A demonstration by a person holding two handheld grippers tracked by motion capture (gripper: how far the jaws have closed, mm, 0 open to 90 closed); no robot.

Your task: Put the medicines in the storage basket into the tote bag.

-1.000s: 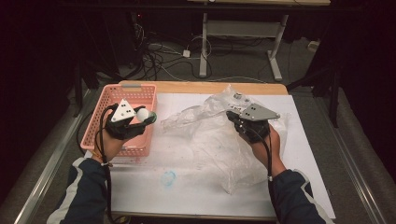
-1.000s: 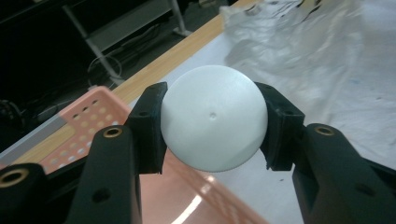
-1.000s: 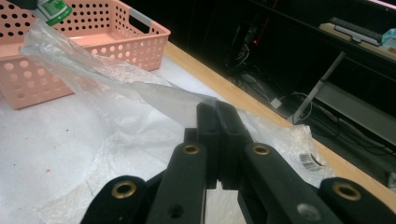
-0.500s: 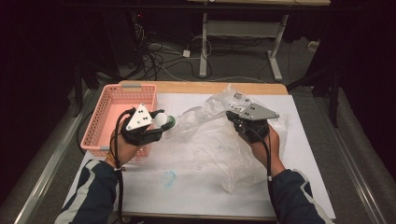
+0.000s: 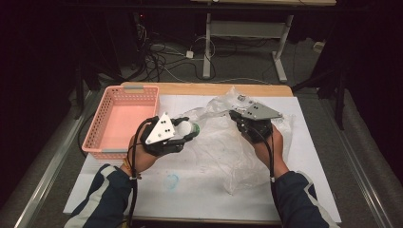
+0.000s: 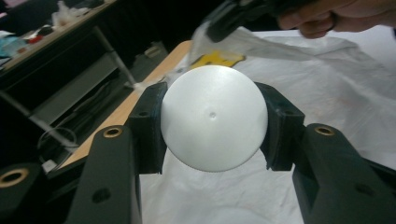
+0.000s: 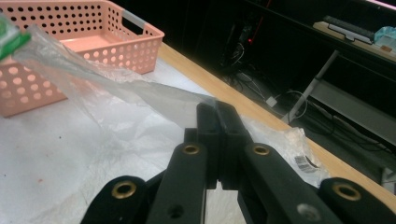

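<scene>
Since the earlier frame the left gripper [image 5: 190, 130] has carried the white ball [image 6: 214, 117] out of the pink basket [image 5: 97, 124] toward 3 o'clock; it now hangs over the white sheet [image 5: 199, 187], beside the bag's mouth. Its jaws are clamped on the ball. Right gripper [image 7: 217, 122]: jaws pressed together on an edge of the clear plastic bag [image 5: 228, 152], holding it up. At 10 o'clock the basket shows a bare floor.
</scene>
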